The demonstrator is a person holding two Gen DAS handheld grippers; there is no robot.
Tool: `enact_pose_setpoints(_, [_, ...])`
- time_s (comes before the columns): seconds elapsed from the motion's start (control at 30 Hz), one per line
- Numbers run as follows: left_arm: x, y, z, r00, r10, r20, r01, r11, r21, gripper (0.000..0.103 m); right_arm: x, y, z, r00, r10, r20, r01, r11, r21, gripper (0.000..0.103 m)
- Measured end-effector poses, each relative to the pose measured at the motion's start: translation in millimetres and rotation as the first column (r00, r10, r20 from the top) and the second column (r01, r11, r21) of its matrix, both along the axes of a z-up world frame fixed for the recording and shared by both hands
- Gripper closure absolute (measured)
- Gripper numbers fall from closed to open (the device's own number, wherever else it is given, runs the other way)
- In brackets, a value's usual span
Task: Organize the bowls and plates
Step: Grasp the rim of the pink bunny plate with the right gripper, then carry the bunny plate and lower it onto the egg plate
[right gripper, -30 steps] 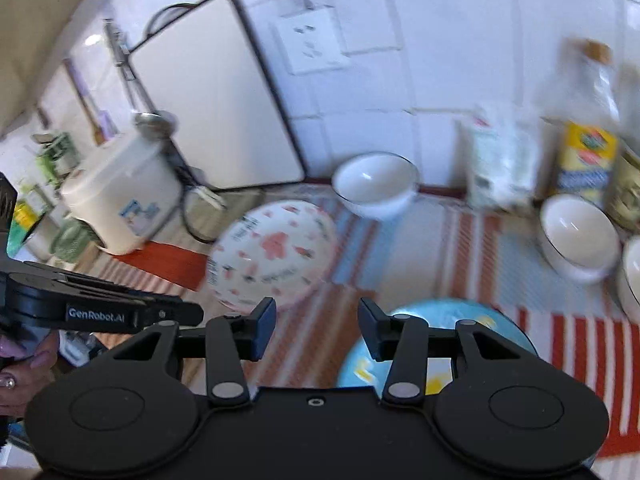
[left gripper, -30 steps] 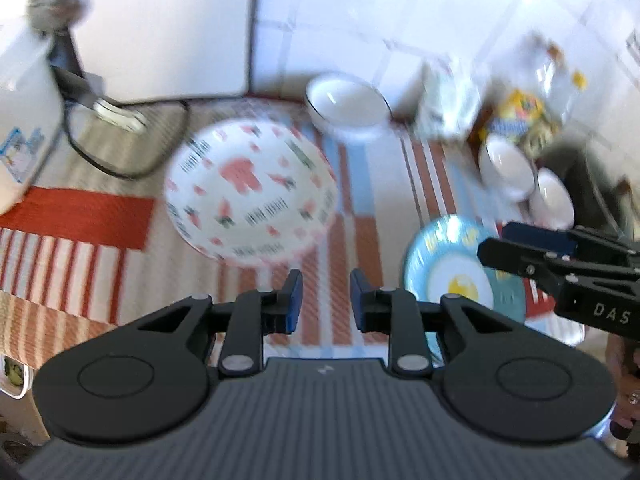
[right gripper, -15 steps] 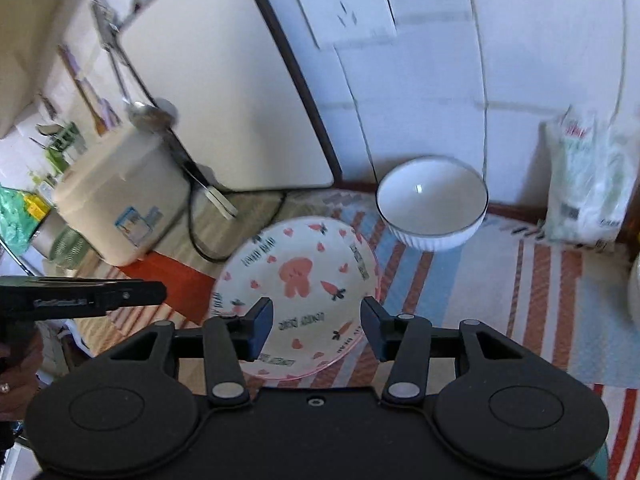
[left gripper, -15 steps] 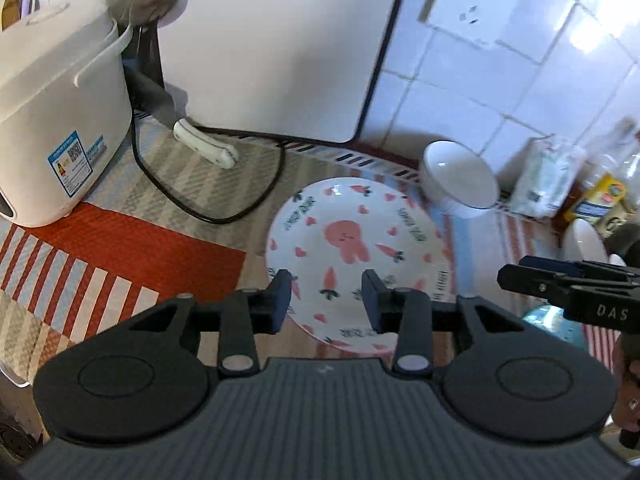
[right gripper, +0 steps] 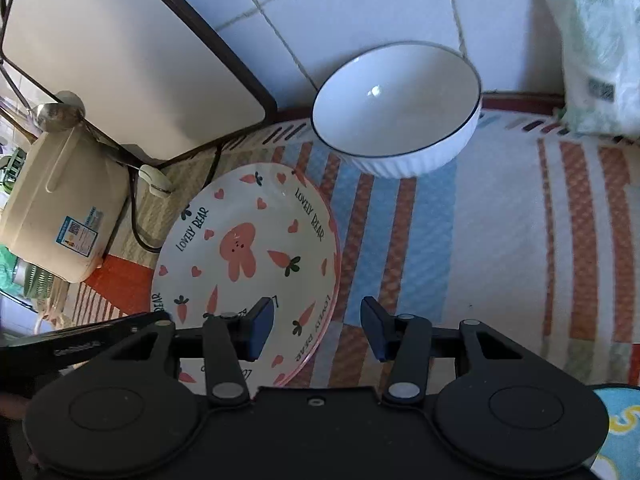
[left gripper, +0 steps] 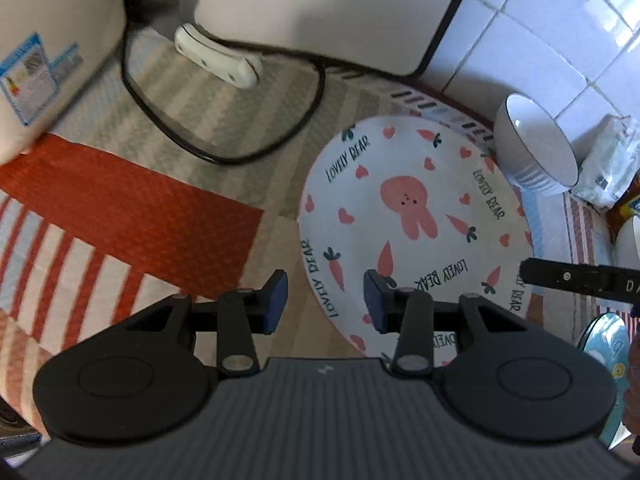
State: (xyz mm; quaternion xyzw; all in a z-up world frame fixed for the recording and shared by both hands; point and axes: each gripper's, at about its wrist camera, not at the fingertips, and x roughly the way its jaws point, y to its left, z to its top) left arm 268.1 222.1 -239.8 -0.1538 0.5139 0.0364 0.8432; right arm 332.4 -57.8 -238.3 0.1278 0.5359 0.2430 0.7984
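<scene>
A white plate with a pink rabbit and carrots (left gripper: 412,220) lies on the striped cloth; it also shows in the right wrist view (right gripper: 248,264). My left gripper (left gripper: 325,300) is open and empty, straddling the plate's near left rim. My right gripper (right gripper: 316,328) is open and empty over the plate's near right rim. A white ribbed bowl (right gripper: 396,108) stands behind the plate by the tiled wall; it also shows in the left wrist view (left gripper: 536,148). A blue plate (left gripper: 608,344) lies at the right; its edge shows in the right wrist view (right gripper: 620,432).
A cream rice cooker (right gripper: 60,212) stands at the left with a black cord (left gripper: 224,152) and white plug (left gripper: 218,58). A white board (right gripper: 120,52) leans on the wall. A plastic bag (right gripper: 596,48) sits at the back right. Another white bowl's edge (left gripper: 628,244) shows far right.
Both grippers have moved forward and down to the rabbit plate, now at its near rim from either side. The left jaws have opened wider. The blue plate has slid to the edge of view.
</scene>
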Motion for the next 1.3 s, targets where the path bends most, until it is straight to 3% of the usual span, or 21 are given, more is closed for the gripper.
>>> enact_pose_setpoints(0.1, [9.9,-8.9,-9.4,0.999,-0.029,-0.032,0.031,0.997,0.074,0.067,2.6,3.8,-4.0,1.0,0.0,0.028,0.0,1.0,-0.008,0.049])
enact_pose_setpoints(0.2, [18.4,-9.5,-12.2,1.0,0.005,-0.025,-0.005,0.999,0.033,0.072,5.8,8.5,-6.7,0.999,0.014,0.034,-0.013,0.999,-0.031,0.05])
enact_pose_setpoints(0.27, [20.7,-6.8,-13.4,0.997,0.064,-0.031,-0.064,0.998,0.008,0.072,9.6,8.7,-8.5,0.999,0.028,0.016,-0.028,1.0,-0.005,0.068])
enact_pose_setpoints(0.3, [21.5,-6.2,-13.6,0.997,0.076,-0.034,-0.075,0.997,0.003,0.074,11.3,8.5,-9.4,0.999,0.034,-0.002,-0.034,0.999,0.016,0.069])
enact_pose_setpoints(0.4, [17.6,-2.3,-14.7,0.995,0.094,-0.026,-0.094,0.995,-0.023,0.077,14.9,7.4,-12.6,1.0,0.025,-0.016,-0.025,1.0,-0.014,0.09])
enact_pose_setpoints(0.6, [17.1,1.0,-16.7,0.992,0.119,-0.033,-0.121,0.992,-0.047,0.077,20.1,-2.0,-24.7,0.998,0.0,-0.061,0.003,0.998,0.057,0.09])
enact_pose_setpoints(0.67, [17.6,1.4,-17.2,0.99,0.133,-0.039,-0.135,0.99,-0.051,0.077,21.9,1.4,-27.9,0.998,-0.003,-0.065,0.007,0.998,0.062,0.086])
enact_pose_setpoints(0.93, [21.9,-0.3,-13.8,0.989,0.13,-0.074,-0.134,0.99,-0.05,0.078,20.7,6.1,-20.8,0.998,0.01,-0.068,-0.006,0.999,0.05,0.087])
enact_pose_setpoints(1.13, [8.0,-19.0,4.8,0.996,0.08,-0.043,-0.079,0.996,0.035,0.079,8.9,-0.4,-5.6,0.997,0.036,-0.062,-0.031,0.997,0.07,0.086])
enact_pose_setpoints(1.3, [-8.0,-33.8,15.8,0.999,0.045,-0.028,-0.044,0.997,0.058,0.079,-13.2,-14.9,0.8,0.999,0.027,-0.047,-0.023,0.997,0.077,0.086])
